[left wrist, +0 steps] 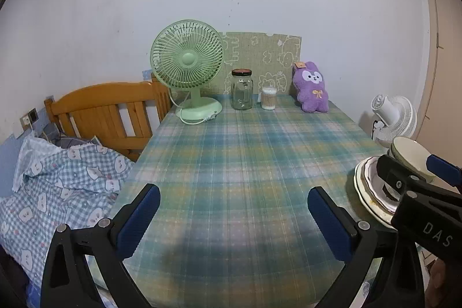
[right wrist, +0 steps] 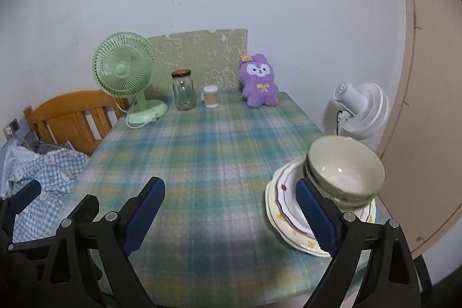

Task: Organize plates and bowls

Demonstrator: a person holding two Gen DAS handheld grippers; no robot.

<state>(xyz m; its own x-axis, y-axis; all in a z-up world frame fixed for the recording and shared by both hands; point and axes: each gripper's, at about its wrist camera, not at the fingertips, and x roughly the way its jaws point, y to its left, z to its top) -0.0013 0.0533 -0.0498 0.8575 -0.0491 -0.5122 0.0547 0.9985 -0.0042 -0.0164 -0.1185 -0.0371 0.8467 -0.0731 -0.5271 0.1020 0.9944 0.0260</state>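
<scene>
The left gripper [left wrist: 233, 214] is hanging spread wide with nothing between its ridged blue pads over the plaid tablecloth [left wrist: 231, 152], and the right gripper [right wrist: 229, 217] is gaping just as wide and empty, its right pad just in front of the dishes. Those are sitting at the table's right edge: glossy, rounded green bowls [right wrist: 345, 173] nested on scallop-rimmed cream plates [right wrist: 284, 211]. Only the right wrist view is showing that stack properly; the left view is catching just a sliver of it.

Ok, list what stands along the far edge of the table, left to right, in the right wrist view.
green fan → glass jar → cotton swab tub → purple plush bunny
</scene>
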